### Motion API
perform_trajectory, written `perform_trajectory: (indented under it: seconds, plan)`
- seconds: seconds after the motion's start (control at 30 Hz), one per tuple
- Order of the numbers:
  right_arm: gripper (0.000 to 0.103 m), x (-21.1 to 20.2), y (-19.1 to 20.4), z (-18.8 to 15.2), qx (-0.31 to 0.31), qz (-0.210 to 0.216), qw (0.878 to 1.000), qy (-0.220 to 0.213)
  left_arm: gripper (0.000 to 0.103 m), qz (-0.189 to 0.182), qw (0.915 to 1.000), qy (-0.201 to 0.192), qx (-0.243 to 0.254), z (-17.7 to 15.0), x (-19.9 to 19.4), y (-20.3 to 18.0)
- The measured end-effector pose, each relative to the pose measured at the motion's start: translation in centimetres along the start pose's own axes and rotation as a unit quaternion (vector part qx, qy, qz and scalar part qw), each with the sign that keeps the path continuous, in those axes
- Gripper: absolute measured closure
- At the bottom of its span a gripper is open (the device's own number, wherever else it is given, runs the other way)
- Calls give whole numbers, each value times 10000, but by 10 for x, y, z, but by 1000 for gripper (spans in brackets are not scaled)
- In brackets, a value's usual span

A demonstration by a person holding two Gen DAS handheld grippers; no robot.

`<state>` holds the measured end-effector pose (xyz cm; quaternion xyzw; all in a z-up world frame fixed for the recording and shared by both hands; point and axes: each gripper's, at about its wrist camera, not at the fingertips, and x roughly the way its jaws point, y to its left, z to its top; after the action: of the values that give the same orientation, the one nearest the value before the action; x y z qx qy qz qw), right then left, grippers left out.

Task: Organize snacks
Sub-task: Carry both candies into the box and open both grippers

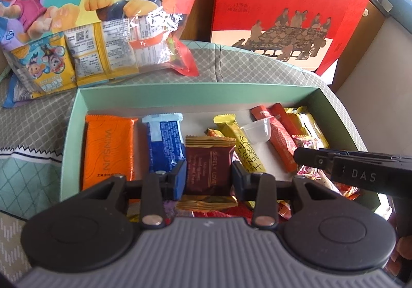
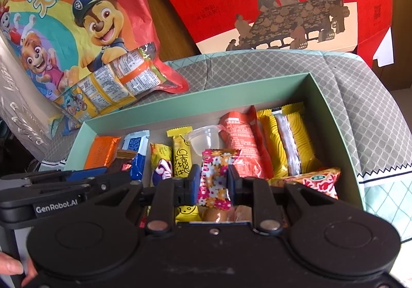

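Two grippers worked over one pale green cardboard box (image 1: 77, 118), rectangular and shallow, standing on a quilted grey cloth (image 1: 257, 64); the left gripper (image 1: 208, 174) held one dark maroon square packet (image 1: 207, 172) with gold crimped ends, clamped between its blue pads above the box's six o'clock edge; the right gripper (image 2: 212, 181) pinched one pink flowered candy wrapper (image 2: 215, 179), its jaws narrow on it, also over the near part of the box.

Inside the box, in the left wrist view, lay one glossy orange flat pack (image 1: 109, 151) at nine o'clock, one blue and white bar (image 1: 164, 143) beside it, one yellow cheese stick (image 1: 242, 146) near centre, one small clear plastic cup (image 1: 257, 130) tipped on its side, and two orange-red bars (image 1: 280, 138) toward two o'clock; the right wrist view showed two yellow swirl-patterned packs (image 2: 301, 143) at three o'clock flanking one dark bar; more crinkled wrappers lay heaped at six o'clock, too jumbled to count.

Outside the box, at eleven o'clock, leaned one large cartoon-dog gift bag (image 2: 77, 17) with small packets showing through its clear bottom; at one o'clock stood one red printed carton (image 1: 296, 4).
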<state>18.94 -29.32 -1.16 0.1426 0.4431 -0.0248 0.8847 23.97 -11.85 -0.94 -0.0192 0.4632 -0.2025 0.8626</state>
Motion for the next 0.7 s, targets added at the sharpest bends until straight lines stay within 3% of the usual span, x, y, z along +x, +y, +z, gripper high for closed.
perform_trajectory:
  seconds: [0.07, 0.1, 0.13, 0.17, 0.2, 0.27, 0.3, 0.7]
  plan:
    - [78, 2, 1, 1, 3, 2, 10000, 10, 62, 22, 10000, 9, 13, -1, 2, -1]
    - [73, 2, 1, 1, 18, 4, 10000, -4, 53, 75, 10000, 1, 25, -1, 2, -2]
    - [56, 1, 0, 1, 55, 11, 10000, -25, 44, 126, 9999, -3, 42, -2, 3, -2]
    - [45, -1, -1, 1, 78, 12, 10000, -58, 26, 170, 9998, -10, 50, -3, 2, -2]
    - [29, -2, -1, 1, 99, -69, 9999, -119, 16, 236, 9997, -36, 40, -4, 2, -2]
    - [14, -7, -3, 0, 148, -183, 9995, -223, 2, 421, 9991, -59, -25, -4, -1, 2]
    - [2, -9, -6, 0, 209, -145, 9994, -239, 0, 444, 9990, -64, -50, -5, -2, 4]
    - [0, -40, 7, -13, 162, -204, 9993, -262, 0, 421, 9990, -96, 65, -19, -33, 3]
